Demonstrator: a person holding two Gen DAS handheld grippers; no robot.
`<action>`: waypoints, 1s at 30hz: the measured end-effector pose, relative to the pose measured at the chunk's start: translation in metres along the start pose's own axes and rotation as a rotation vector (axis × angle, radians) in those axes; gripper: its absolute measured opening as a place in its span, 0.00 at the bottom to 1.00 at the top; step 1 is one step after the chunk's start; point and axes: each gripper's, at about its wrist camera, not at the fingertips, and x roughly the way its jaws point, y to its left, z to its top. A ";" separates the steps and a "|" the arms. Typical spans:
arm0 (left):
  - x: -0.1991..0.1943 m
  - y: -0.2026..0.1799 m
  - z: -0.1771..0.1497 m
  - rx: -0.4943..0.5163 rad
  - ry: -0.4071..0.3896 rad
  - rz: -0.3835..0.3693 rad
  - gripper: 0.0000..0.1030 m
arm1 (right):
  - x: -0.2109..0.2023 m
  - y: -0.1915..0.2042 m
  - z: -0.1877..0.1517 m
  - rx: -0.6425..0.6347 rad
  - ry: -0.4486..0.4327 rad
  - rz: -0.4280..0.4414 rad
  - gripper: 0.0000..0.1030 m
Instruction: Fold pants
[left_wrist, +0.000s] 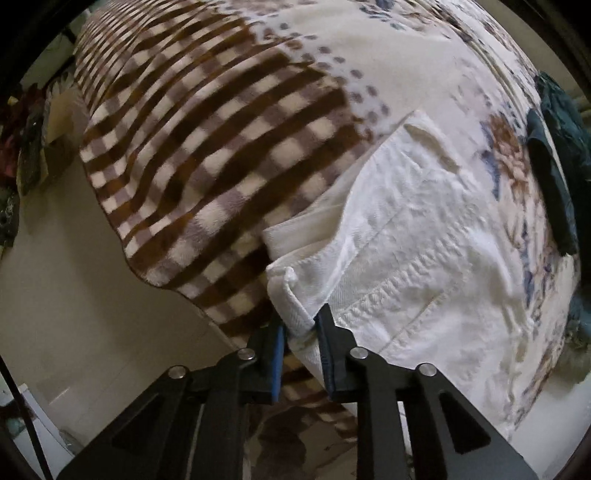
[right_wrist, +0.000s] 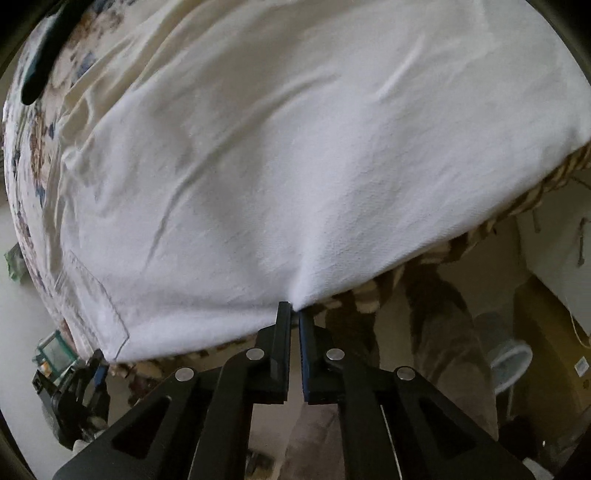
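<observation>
The white cotton twill pants (left_wrist: 406, 236) lie spread across a bed, partly on a brown-and-cream checked fleece blanket (left_wrist: 207, 155) and partly on a cream floral bedsheet (left_wrist: 424, 66). At their near edge, the left gripper (left_wrist: 301, 323) is clamped on a thick folded corner with a stitched seam, its black fingers with blue pads (left_wrist: 277, 343) held narrowly apart by the cloth between them. In the right wrist view, the pants (right_wrist: 295, 155) fill most of the frame, and the right gripper (right_wrist: 294, 314) pinches a thin edge of the fabric at the bed's side, jaws almost touching. A dark teal garment (left_wrist: 554, 155) lies on the sheet beyond the pants, apart from them.
</observation>
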 end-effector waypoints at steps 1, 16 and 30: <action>-0.009 -0.001 -0.001 0.017 -0.001 0.010 0.20 | -0.004 0.003 0.001 -0.025 0.018 0.006 0.14; -0.002 -0.186 -0.013 0.513 -0.128 0.170 0.77 | -0.027 0.200 0.146 -0.708 0.042 -0.087 0.54; 0.033 -0.175 0.007 0.540 -0.048 0.209 0.77 | -0.086 0.189 0.218 -0.575 0.018 0.050 0.19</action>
